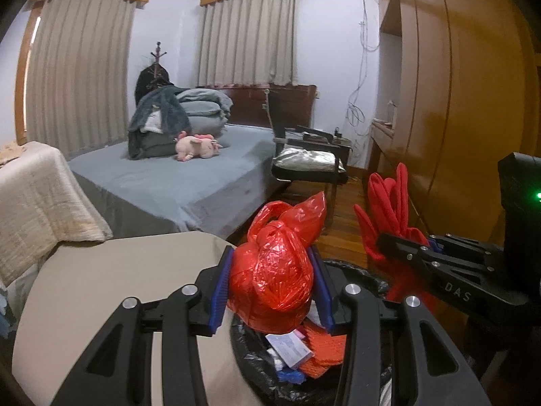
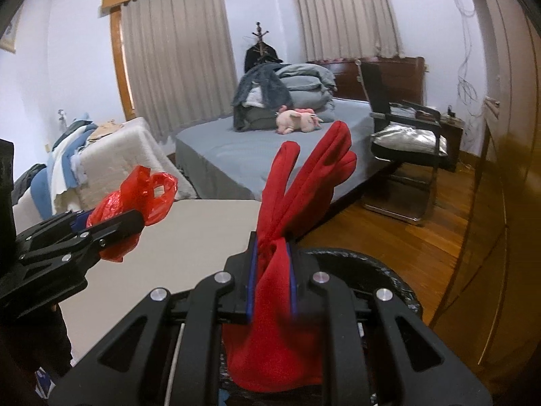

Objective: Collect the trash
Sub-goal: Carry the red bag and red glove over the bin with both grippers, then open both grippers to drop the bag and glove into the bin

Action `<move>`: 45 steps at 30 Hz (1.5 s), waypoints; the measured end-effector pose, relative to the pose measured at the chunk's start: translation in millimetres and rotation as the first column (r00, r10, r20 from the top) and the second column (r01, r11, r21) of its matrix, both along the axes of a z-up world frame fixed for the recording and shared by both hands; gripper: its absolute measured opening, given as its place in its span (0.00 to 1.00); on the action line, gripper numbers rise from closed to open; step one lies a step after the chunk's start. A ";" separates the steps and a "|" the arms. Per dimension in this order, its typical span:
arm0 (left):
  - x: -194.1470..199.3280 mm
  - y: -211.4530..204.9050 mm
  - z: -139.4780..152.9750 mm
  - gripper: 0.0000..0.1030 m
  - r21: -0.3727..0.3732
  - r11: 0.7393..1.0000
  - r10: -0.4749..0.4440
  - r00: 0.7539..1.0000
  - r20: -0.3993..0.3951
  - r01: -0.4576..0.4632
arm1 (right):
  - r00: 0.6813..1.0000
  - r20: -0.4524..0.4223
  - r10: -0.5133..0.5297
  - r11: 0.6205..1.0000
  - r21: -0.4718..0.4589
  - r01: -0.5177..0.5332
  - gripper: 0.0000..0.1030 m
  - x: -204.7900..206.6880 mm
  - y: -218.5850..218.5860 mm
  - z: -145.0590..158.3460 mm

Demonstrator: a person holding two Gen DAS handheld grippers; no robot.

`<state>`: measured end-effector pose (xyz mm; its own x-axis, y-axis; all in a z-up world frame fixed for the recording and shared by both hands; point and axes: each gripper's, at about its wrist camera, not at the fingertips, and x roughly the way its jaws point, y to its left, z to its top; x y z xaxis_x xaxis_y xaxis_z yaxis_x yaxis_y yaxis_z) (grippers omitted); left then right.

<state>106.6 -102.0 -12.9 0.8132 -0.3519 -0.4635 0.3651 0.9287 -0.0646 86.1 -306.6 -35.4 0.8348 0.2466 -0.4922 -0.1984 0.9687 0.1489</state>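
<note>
From the left wrist, our left gripper (image 1: pixel 270 287) is clamped on a red bag (image 1: pixel 274 277) above the bin (image 1: pixel 358 270). From the right wrist, our right gripper (image 2: pixel 272 280) pinches a red cloth (image 2: pixel 297 182) over the bin's rim. We judge the drop is next: open both over the bin.

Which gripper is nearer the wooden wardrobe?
Right. The right gripper, shut on a red cloth, is on the wooden wardrobe side; the left gripper, holding a red plastic bag, is further away, by the table.
</note>
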 end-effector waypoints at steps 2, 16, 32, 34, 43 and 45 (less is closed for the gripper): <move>3.5 -5.6 -3.5 0.42 0.000 1.000 -0.012 1.000 -0.007 0.012 | 1.000 -0.009 -0.017 1.000 -0.003 0.017 0.14 3.7 -6.1 -4.6; 55.6 -39.6 -64.0 0.42 0.000 0.996 -0.088 0.989 -0.121 0.088 | 0.987 -0.117 -0.106 0.994 -0.049 0.101 0.14 35.8 -35.8 -56.9; 93.0 -61.2 -119.7 0.66 -0.025 0.988 -0.156 0.955 -0.254 0.155 | 0.957 -0.242 -0.162 0.985 -0.092 0.144 0.54 75.6 -51.8 -118.1; 90.5 -57.9 -118.7 0.68 -0.019 0.988 -0.156 0.956 -0.247 0.156 | 0.957 -0.237 -0.167 0.985 -0.094 0.148 0.62 71.7 -52.6 -117.9; 67.3 -23.6 -91.2 0.89 0.018 0.996 -0.079 0.980 -0.185 0.083 | 0.970 -0.188 -0.156 0.987 -0.059 0.147 0.93 48.6 -47.1 -92.1; 59.2 -11.8 -81.2 0.92 0.020 0.998 -0.054 0.984 -0.171 0.059 | 0.975 -0.178 -0.136 0.990 -0.044 0.130 0.94 43.5 -40.6 -81.8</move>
<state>165.8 -113.8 -94.1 0.7006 -0.3819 -0.6028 0.4027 0.9090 -0.1078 129.6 -347.3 -117.1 0.7561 0.1206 -0.6432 -0.0398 0.9895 0.1387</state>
